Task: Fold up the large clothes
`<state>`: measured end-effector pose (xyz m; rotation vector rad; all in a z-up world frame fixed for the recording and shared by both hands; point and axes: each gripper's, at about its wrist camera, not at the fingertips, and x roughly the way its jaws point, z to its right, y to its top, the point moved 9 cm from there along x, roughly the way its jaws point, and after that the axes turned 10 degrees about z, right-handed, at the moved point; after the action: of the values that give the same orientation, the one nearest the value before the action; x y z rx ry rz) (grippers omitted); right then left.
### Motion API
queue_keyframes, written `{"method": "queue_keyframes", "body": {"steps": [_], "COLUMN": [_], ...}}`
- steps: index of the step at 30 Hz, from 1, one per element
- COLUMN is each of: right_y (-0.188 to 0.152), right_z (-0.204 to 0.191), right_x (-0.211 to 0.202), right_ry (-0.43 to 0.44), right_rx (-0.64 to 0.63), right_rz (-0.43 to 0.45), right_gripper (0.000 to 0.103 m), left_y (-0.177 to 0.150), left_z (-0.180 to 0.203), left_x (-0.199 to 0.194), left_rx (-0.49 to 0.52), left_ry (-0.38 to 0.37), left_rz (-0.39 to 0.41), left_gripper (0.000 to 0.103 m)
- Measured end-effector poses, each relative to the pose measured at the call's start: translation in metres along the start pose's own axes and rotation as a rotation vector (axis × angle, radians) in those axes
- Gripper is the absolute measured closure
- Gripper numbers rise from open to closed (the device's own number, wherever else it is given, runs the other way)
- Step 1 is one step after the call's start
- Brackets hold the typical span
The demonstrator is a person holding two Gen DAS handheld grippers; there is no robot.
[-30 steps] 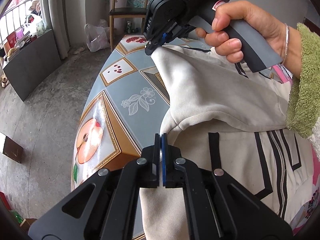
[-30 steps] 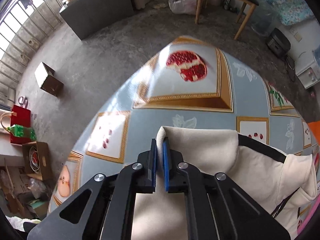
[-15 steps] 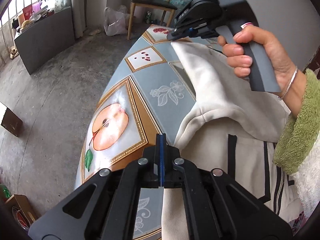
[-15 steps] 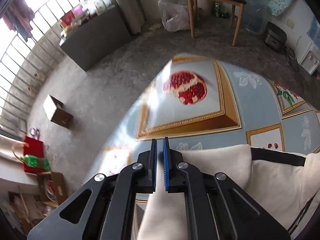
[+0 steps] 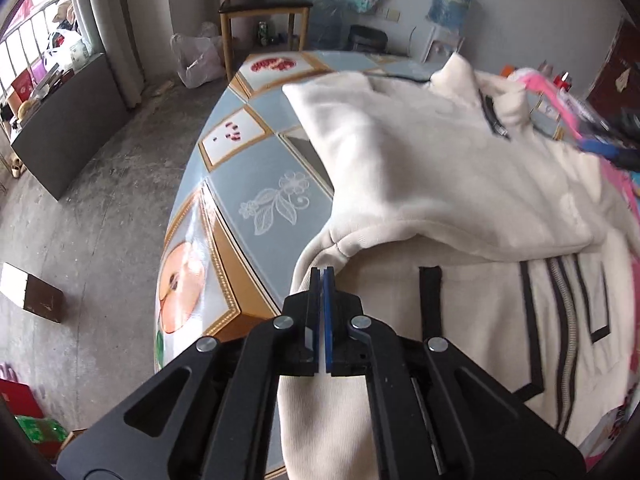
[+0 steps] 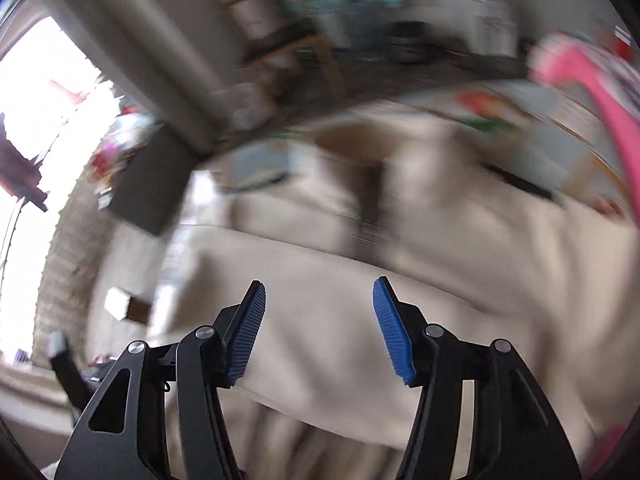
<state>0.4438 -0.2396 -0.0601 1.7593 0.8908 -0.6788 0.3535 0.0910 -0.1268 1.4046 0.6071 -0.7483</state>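
left tool (image 5: 322, 276): clamped together at cream jacket (image 5: 440, 184) edge | right tool (image 6: 318, 300): opening, nothing between pads, over jacket

Home: chair (image 5: 264, 12), fruit-print tablecloth (image 5: 272, 184)

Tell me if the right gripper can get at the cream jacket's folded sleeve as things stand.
Probably yes. The right gripper hangs over the cream jacket with its jaws opening and nothing between them. The folded sleeve lies uncovered on top; the left gripper is shut beside its near edge.
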Motion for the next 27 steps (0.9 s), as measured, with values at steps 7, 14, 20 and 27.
{"method": "queue_keyframes", "body": {"steps": [7,14,20,27], "right_y": [-0.031,-0.038,0.021,-0.011], "right_z": [0.091,0.059,0.046,0.095], "right_x": [0.008,0.022,-0.031,0.027], "right_ry": [-0.045,-0.048,-0.038,-0.137], "right_rx": [0.126,-0.024,-0.074,-0.055], "right_rz": [-0.085,-0.083,0.13,0.016], "right_gripper": [0.062,0.1,0.1,0.1], "left_y": [-0.004,-0.006,-0.008,-0.008], "left_z": [-0.001,0.002,0.001,0.003], "left_x": [0.008,0.005,0.002,0.0], "left_rx": [0.01,0.042,0.051,0.056], "left_ry": [0.053,0.086,0.086,0.079], "left_rz": [0.009,0.045,0.042,0.023], "left_gripper": [0.102,0.102,0.102,0.102]}}
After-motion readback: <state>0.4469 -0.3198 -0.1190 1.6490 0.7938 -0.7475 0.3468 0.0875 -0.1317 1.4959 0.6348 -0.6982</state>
